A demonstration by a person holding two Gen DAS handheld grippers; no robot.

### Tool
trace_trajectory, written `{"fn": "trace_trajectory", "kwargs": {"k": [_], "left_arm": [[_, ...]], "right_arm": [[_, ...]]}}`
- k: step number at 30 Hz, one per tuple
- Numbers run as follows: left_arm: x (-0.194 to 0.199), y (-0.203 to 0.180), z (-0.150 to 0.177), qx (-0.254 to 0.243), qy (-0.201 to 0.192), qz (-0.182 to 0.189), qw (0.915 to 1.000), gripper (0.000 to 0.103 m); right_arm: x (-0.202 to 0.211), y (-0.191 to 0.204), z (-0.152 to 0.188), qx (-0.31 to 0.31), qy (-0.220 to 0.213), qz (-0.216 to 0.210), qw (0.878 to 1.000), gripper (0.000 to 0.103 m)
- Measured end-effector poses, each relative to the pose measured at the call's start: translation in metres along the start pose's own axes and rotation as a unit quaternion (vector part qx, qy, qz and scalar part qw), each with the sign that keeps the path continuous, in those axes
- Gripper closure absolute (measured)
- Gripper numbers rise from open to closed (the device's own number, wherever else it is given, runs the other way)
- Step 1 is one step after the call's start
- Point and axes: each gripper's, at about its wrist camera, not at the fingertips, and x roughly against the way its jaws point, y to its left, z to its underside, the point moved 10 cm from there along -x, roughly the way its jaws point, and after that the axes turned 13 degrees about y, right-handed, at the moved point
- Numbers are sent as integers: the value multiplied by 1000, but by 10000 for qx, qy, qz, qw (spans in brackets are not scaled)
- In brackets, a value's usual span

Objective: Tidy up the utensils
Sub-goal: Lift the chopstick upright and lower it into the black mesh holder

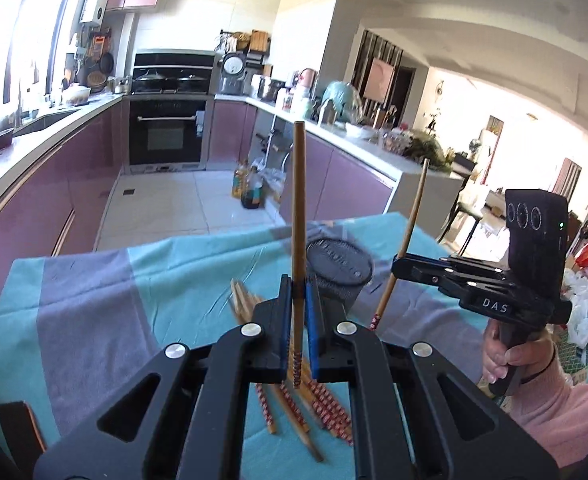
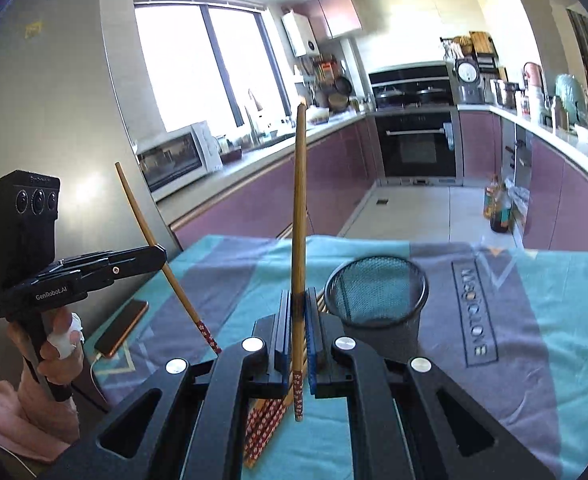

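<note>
My left gripper (image 1: 298, 286) is shut on a wooden chopstick (image 1: 297, 216) that stands nearly upright, its red patterned end hanging below the jaws. My right gripper (image 2: 298, 300) is shut on a second chopstick (image 2: 298, 216), also upright. Each gripper shows in the other's view, raised above the table: the right gripper (image 1: 398, 265) with its chopstick (image 1: 409, 224), the left gripper (image 2: 158, 254) with its chopstick (image 2: 150, 236). Several more chopsticks (image 1: 290, 404) lie on the cloth below. A black mesh cup (image 2: 377, 300) stands just beyond them, empty as far as I see.
A teal and purple cloth (image 2: 533, 320) covers the table. A phone (image 2: 122, 328) on a cable lies at its left edge beside a tall steel fridge (image 2: 46, 120). Purple kitchen cabinets, an oven (image 1: 166, 132) and floor bottles (image 1: 250, 188) lie beyond. A person's hand (image 1: 501, 356) holds the right gripper's grip.
</note>
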Motion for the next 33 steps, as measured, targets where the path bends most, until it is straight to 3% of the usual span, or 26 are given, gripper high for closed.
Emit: {"fn": "trace_trajectory", "kwargs": {"k": [6, 14, 20, 29, 33], "left_arm": [[19, -29, -49, -130, -481, 220, 9985, 96], [10, -58, -103, -274, -805, 116, 9963, 96], [-46, -71, -99, -260, -353, 69, 9990, 96], [-128, -65, -60, -201, 475, 121, 9986, 96], [-142, -57, -57, -173, 566, 153, 9981, 96]], "right_arm": [[25, -7, -39, 98, -407, 139, 9990, 97], [32, -33, -79, 92, -733, 511, 9960, 97], [-2, -52, -75, 22, -334, 647, 9973, 97], [-57, -65, -41, -23, 572, 733, 9957, 97], [-72, -68, -35, -70, 821, 735, 9939, 97]]}}
